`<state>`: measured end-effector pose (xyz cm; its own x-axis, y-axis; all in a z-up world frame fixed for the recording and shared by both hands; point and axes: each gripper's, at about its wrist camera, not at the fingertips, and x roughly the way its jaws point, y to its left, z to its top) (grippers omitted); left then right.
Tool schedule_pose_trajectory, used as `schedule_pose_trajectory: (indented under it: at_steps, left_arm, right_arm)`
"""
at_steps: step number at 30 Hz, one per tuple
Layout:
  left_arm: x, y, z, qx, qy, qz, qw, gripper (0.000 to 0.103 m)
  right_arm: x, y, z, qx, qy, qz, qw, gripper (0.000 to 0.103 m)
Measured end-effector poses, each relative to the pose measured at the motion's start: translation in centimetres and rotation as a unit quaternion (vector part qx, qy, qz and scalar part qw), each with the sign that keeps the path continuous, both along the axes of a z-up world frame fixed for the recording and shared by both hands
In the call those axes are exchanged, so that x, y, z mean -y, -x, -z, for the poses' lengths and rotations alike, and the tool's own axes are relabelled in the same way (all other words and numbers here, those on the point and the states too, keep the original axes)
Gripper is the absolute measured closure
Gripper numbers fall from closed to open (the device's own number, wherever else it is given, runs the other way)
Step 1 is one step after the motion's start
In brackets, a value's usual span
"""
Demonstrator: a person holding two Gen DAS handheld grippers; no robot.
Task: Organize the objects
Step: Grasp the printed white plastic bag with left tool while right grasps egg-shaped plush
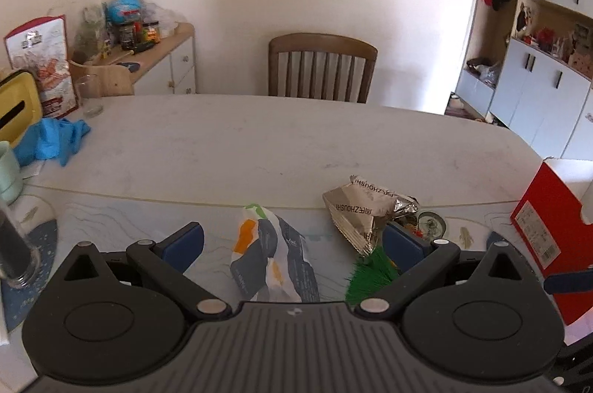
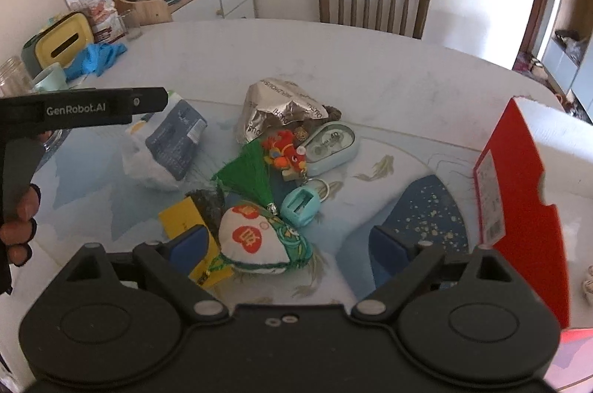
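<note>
Looks like somebody's dining room at home: big pale table (image 1: 296, 141) with a wooden slat-back chair (image 1: 322, 66) pushed in, a sideboard (image 1: 166, 55) piled with jars and bags, and white built-in cabinets (image 1: 537, 89) with knick-knacks in the open shelves.

The box (image 2: 519, 178) is showing bright red. The tassel (image 2: 252, 170) is looking green. The pouch (image 2: 252, 237) is wearing white with orange spots. The mat (image 2: 426, 207) is showing dark blue with pale specks.
</note>
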<state>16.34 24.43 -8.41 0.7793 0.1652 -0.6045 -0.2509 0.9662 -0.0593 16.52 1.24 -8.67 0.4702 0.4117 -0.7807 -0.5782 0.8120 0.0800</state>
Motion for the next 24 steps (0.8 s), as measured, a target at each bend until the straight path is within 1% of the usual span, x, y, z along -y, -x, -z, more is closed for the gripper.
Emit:
schedule_pose_trajectory:
  at_steps: [5, 8, 11, 14, 17, 23, 24]
  left_arm:
    - [-1.2, -1.9, 1.5, -0.019, 0.006, -0.001, 0.9998, 0.0]
    - [-1.9, -2.9, 2.4, -0.032, 0.014, -0.002, 0.9994, 0.0]
    - [-2.6, -3.7, 3.3, -0.047, 0.031, -0.002, 0.9984, 0.0]
    - [-3.0, -4.4, 4.2, -0.07, 0.037, -0.003, 0.9969, 0.0]
    - [-3.3, -5.0, 5.4, -0.095, 0.05, 0.002, 0.9942, 0.0]
    - [-3.7, -5.1, 6.8, -0.119, 0.063, 0.001, 0.9908, 0.001]
    - [-3.8, -5.1, 7.1, -0.122, 0.066, 0.001, 0.9903, 0.001]
  right_arm:
    - [-1.1, -0.8, 1.0, -0.004, 0.011, 0.004, 1.0, 0.01]
    - [-1.5, -1.3, 1.7, -0.017, 0.009, 0.009, 1.0, 0.01]
    - [-1.9, -1.7, 2.2, -0.032, 0.005, 0.013, 0.999, 0.011]
    - [-2.1, -2.3, 2.8, -0.051, -0.002, 0.023, 0.998, 0.012]
    - [-2.2, -2.7, 3.5, -0.066, 0.0, 0.03, 0.997, 0.012]
    - [-2.1, -3.0, 4.3, -0.089, -0.005, 0.035, 0.995, 0.014]
    - [-2.1, -3.0, 4.3, -0.091, -0.008, 0.033, 0.995, 0.015]
